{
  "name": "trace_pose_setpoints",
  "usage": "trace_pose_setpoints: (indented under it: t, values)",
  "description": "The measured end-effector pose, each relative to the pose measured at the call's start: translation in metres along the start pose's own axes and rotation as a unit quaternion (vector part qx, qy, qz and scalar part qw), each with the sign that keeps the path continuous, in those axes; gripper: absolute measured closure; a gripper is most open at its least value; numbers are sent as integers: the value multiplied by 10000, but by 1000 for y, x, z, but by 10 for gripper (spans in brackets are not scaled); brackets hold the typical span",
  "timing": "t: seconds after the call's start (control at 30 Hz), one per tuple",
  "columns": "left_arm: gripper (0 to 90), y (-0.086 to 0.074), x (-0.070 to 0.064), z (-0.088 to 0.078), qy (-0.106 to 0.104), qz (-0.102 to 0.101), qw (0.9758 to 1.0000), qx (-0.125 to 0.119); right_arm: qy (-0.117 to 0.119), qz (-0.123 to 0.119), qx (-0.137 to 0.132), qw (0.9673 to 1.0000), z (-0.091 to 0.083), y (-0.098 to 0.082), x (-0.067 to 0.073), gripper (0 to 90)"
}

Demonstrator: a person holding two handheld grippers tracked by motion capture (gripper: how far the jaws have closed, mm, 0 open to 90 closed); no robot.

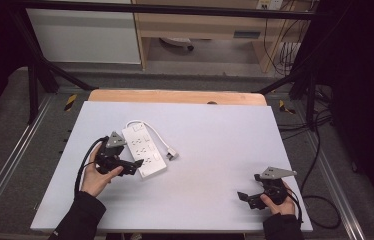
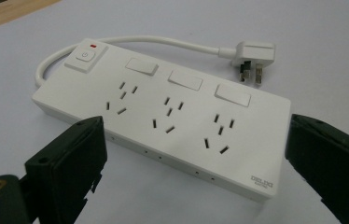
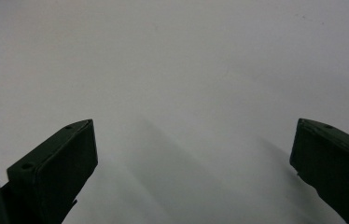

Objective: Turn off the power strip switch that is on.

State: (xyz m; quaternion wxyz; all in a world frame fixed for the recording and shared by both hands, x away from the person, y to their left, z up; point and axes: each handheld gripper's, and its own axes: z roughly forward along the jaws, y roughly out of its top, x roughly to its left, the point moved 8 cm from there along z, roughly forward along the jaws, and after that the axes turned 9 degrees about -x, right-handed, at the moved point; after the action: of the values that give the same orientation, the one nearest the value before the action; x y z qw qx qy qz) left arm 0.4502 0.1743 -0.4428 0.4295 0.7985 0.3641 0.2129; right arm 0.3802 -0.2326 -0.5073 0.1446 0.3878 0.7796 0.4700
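Power strip (image 2: 163, 121) lies flat left of tabletop (image 1: 215, 150) centre, plug (image 2: 252, 58) beside it | left tongs (image 2: 196, 158) spread wide at its long side, probably to grasp | right tongs (image 1: 250, 197) parted, empty, near right front corner

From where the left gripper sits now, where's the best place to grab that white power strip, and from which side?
Probably across the power strip's narrow width, mid-body, coming from its near long edge. It lies flat, and the left gripper already has its open jaws on either side of that edge. Avoid the cord and plug on the far side.
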Motion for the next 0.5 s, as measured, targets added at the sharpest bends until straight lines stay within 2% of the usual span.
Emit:
trace_pose_setpoints:
  t: [0.5]
  values:
    - [59, 12, 3, 10, 74, -13, 10000, 15, 5, -15, 18, 10000, 0, 0, 0, 13]
